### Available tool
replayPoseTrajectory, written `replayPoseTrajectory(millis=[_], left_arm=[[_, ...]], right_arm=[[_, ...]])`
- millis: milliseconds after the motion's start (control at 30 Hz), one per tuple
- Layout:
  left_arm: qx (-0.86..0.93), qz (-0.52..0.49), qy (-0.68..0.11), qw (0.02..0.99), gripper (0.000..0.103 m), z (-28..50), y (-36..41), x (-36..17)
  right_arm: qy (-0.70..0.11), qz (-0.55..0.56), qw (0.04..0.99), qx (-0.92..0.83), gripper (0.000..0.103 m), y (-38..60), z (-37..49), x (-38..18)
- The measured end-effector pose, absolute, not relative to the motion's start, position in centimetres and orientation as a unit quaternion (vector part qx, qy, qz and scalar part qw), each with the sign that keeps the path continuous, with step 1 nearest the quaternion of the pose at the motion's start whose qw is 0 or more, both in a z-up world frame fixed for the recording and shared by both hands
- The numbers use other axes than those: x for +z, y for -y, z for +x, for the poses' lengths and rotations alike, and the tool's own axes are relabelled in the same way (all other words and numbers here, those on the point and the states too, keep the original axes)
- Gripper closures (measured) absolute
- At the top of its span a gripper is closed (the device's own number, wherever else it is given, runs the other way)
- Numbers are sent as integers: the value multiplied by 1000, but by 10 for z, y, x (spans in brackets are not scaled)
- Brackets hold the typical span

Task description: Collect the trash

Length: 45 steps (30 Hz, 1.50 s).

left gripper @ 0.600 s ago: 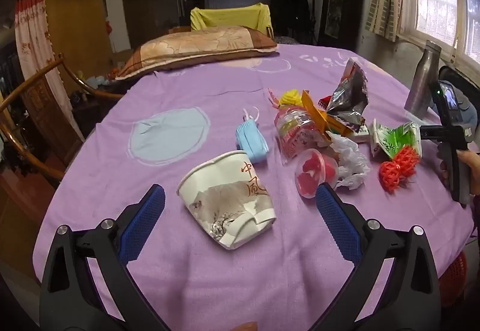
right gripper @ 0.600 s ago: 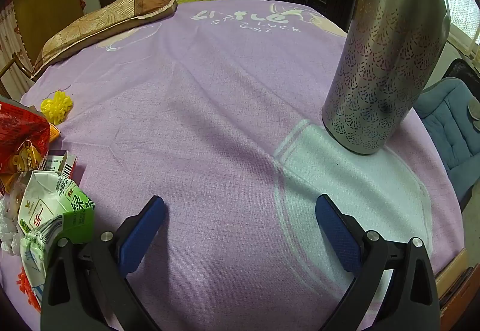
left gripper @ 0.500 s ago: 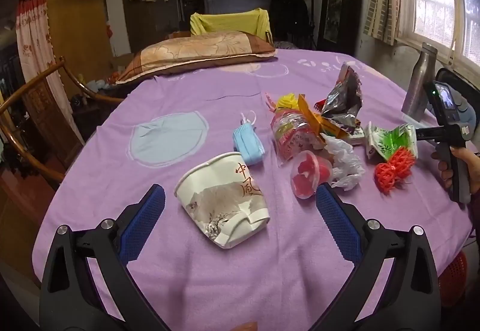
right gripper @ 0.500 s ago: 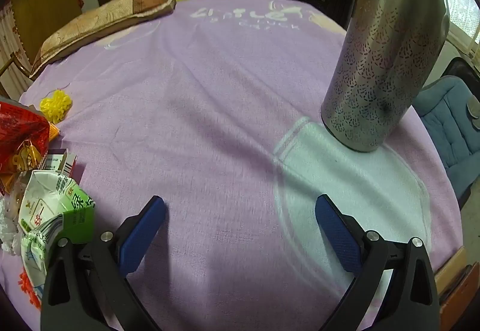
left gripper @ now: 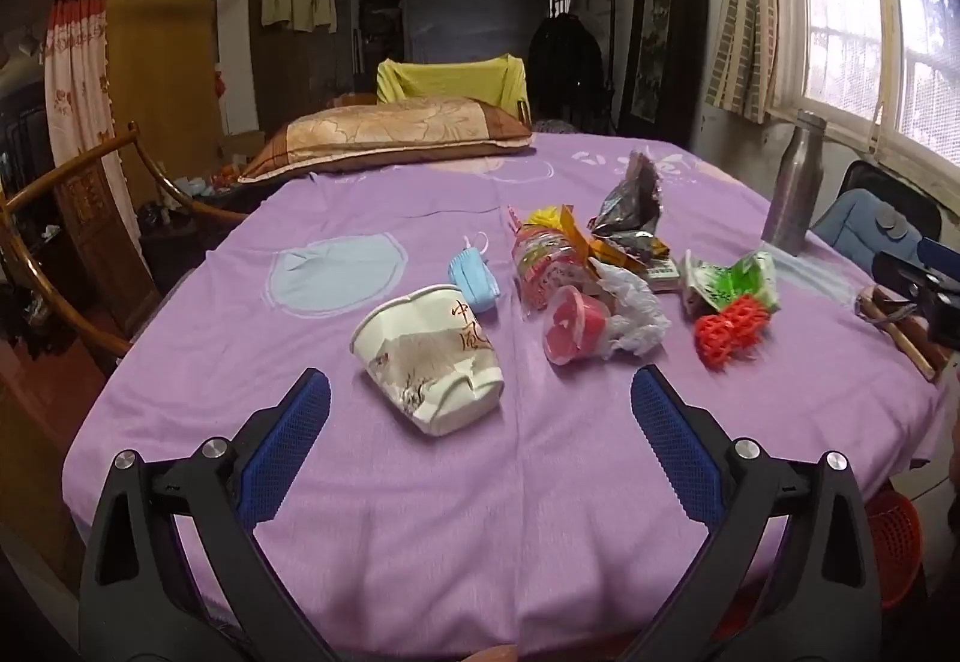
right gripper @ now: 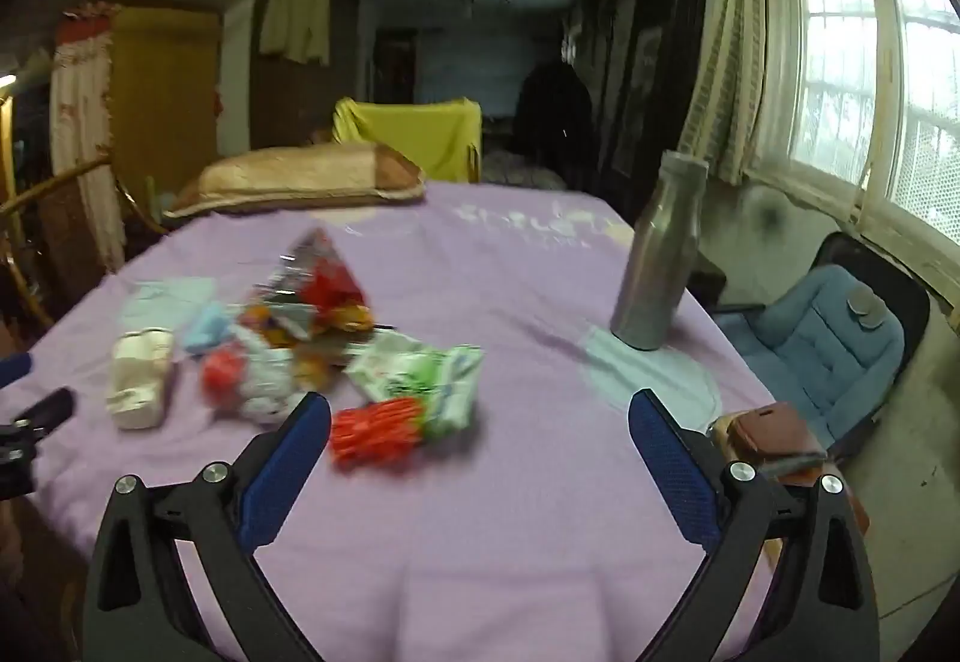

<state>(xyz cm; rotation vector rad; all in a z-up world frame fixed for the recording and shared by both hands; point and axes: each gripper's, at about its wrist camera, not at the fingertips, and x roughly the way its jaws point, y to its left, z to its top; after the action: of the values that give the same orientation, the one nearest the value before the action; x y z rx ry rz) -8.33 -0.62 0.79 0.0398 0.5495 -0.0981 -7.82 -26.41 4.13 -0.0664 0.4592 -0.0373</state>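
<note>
Both grippers spread wide, empty: left gripper just short of the cup, right gripper near the table's front edge, aimed past the red mesh.

Trash clustered mid-table, on the purple cloth:
- Cup: on its side, dented, mouth to the far left. Likely light and easily crushed; best taken across the crumpled base, gently.
- Mask: just behind the cup, soft and floppy; a pinch on the folded body probably enough.
- Red tub: tipped over, touching a white bag. Smooth plastic, probably slippery; grip across the rim.
- Wrappers: crinkly foil, light, partly standing; apt to slide out of a loose pinch.
- Green carton: flattened, with the red mesh touching its near side; mesh springy, easy to snag.

Bottle upright far right, well apart from the pile; likely heavy, not trash. Pillow along the far edge.

Open cloth near and left of the cup, plenty of room for approach. Table edge close under both grippers; a red basket low at the near right, partly hidden. Right view blurred, small details unclear.
</note>
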Motion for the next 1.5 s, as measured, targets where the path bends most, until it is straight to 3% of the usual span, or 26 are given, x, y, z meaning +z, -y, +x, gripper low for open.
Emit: replayPoseTrajectory(millis=[467, 1500], left_arm=[[-35, 28, -241, 970, 6, -153, -8, 12], [-34, 46, -249, 967, 6, -145, 8, 5]], right_arm=[[-171, -34, 985, -11, 6, 219, -173, 50], [-188, -19, 982, -4, 6, 226, -174, 43]])
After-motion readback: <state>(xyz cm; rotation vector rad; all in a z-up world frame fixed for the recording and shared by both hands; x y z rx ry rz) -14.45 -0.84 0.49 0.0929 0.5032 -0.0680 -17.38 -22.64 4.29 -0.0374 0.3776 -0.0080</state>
